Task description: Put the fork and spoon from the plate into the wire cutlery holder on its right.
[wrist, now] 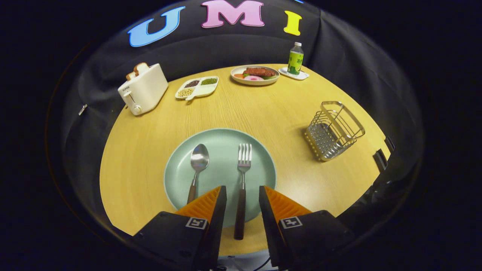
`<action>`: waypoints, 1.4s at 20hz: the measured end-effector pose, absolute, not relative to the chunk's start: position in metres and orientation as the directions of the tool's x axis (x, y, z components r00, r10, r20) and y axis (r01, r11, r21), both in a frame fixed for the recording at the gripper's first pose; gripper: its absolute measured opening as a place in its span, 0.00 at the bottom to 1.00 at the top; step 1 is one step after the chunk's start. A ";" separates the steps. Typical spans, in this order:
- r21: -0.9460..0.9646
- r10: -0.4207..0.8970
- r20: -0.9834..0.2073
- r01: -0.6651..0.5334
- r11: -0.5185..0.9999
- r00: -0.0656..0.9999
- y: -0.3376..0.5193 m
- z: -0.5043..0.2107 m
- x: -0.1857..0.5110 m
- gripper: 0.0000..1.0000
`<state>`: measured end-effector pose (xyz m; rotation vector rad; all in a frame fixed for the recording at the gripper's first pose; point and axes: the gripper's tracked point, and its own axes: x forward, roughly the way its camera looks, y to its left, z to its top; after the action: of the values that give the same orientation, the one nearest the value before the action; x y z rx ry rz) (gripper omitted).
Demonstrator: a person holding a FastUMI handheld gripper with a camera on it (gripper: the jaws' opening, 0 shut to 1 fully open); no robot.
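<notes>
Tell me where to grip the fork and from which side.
Grip the fork by its dark handle, coming down from above. It lies flat on the plate, tines pointing away, and the handle runs back past the rim between the fingers of the open gripper, already in line. The handle looks thicker than the neck, so a close across it should likely hold.

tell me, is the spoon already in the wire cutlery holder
No, the spoon lies on the green plate beside the fork; the wire cutlery holder is empty.
</notes>
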<state>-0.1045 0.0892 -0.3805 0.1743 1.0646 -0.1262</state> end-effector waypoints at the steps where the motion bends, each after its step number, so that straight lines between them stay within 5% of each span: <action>1: 0.084 -0.016 -0.888 0.196 0.977 0.459 0.090 -0.386 -0.106 0.55; 5: 0.077 -0.005 -0.929 0.206 0.976 0.369 0.090 -0.412 -0.106 0.55; 10: 0.124 0.053 -0.948 0.210 0.970 0.314 0.093 -0.428 -0.100 0.18; 14: 0.048 -0.013 -0.963 0.218 0.975 0.269 0.081 -0.424 -0.103 0.07; 20: 0.029 -0.024 -0.965 0.197 0.980 0.262 0.073 -0.382 -0.102 0.05; 28: -0.115 -0.124 -0.989 0.104 0.988 0.080 -0.040 -0.269 -0.091 0.05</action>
<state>-0.0908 -0.0400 -0.2688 -0.0160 1.4808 -0.1703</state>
